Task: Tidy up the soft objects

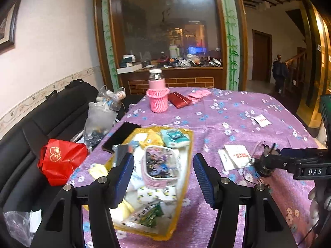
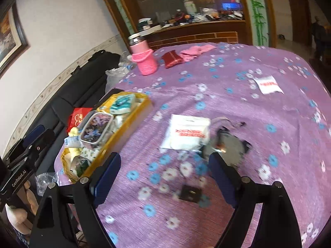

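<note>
A clear bag with a yellow rim (image 1: pixel 182 136) (image 2: pixel 132 119) lies on the purple flowered cloth. It is packed with tissue packs, small cloths and a pink-edged pouch (image 1: pixel 161 165) (image 2: pixel 97 128). My left gripper (image 1: pixel 163 181) hovers open over this bag, nothing between its pads. My right gripper (image 2: pixel 165 177) is wide open above bare cloth. Just beyond it lie white packets (image 2: pixel 186 132) (image 1: pixel 235 157) and a dark round item in clear wrap (image 2: pixel 227 144). Another white packet (image 2: pixel 268 84) (image 1: pixel 261 121) lies farther right. A pink cloth (image 1: pixel 198 94) (image 2: pixel 194 50) sits at the far edge.
A pink bottle in a knitted cover (image 1: pixel 157 99) and a red pouch (image 1: pixel 179 100) stand at the back. A black phone (image 1: pixel 121 136) lies left of the bag. A black sofa (image 1: pixel 31 136) holds a red bag (image 1: pixel 62 159) and plastic bags. A small dark square (image 2: pixel 190 193) lies under the right gripper.
</note>
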A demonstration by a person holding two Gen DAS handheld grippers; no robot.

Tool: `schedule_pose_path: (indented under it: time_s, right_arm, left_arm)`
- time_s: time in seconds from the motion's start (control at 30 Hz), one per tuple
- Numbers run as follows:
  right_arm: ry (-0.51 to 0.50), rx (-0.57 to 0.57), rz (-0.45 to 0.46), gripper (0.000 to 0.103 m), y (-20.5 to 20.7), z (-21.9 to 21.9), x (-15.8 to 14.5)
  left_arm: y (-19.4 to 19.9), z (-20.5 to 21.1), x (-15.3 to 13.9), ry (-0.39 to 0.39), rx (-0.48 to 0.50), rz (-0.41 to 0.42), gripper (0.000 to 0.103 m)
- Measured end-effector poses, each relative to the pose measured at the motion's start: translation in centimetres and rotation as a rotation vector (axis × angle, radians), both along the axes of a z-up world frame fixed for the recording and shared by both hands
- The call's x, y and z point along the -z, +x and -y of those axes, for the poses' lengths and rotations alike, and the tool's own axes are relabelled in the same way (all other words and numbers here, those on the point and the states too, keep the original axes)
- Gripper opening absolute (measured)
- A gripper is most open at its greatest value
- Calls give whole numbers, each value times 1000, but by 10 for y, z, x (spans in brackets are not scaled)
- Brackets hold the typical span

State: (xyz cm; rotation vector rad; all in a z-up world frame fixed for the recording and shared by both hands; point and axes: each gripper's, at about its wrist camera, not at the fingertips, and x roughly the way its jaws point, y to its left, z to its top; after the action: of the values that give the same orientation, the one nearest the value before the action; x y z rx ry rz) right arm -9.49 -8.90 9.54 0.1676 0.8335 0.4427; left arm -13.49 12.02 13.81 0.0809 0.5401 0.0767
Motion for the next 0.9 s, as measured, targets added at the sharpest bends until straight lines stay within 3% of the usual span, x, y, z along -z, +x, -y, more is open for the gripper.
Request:
schedule_pose_path:
  time_s: [0.4,0.9]
  right_arm:
    - [49,140,-61,86,-1,77,35]
    - [25,152,-33,86,-19,101,48]
  left_arm:
    - [10,49,25,49,83,-75,63]
    - [9,100,27,89,128,-51,63]
